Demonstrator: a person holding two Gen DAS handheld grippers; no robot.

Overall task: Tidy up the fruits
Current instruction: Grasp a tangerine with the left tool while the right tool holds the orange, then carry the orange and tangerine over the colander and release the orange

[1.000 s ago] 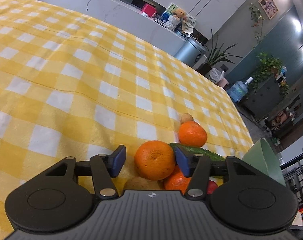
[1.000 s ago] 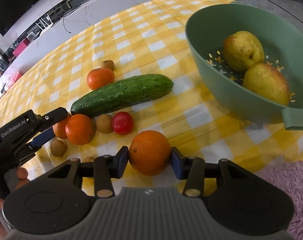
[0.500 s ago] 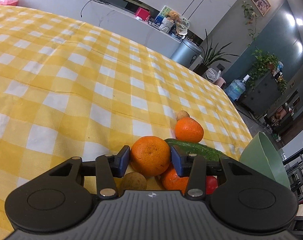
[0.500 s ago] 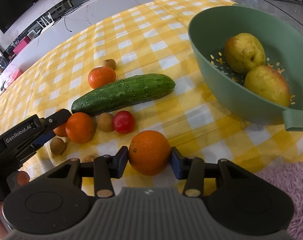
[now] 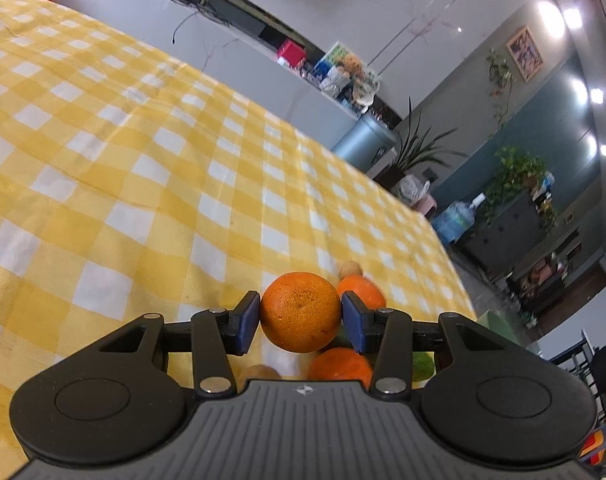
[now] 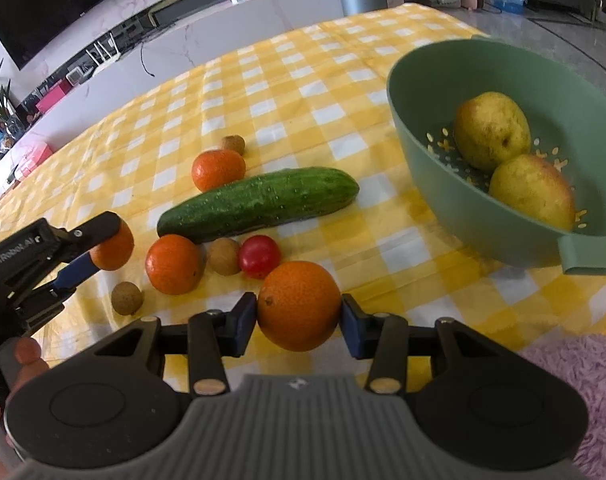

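Home living room: television, houseplants, checked tablecloth.

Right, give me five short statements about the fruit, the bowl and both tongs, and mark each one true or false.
1. The right tongs are shut on an orange. True.
2. The left tongs are open, holding nothing. False: they grip a mandarin.
3. The green bowl holds two yellowish pears. True.
4. The cucumber lies inside the bowl. False: it lies on the checked tablecloth, left of the bowl in the right wrist view.
5. The red cherry tomato sits on the cloth near the cucumber. True.
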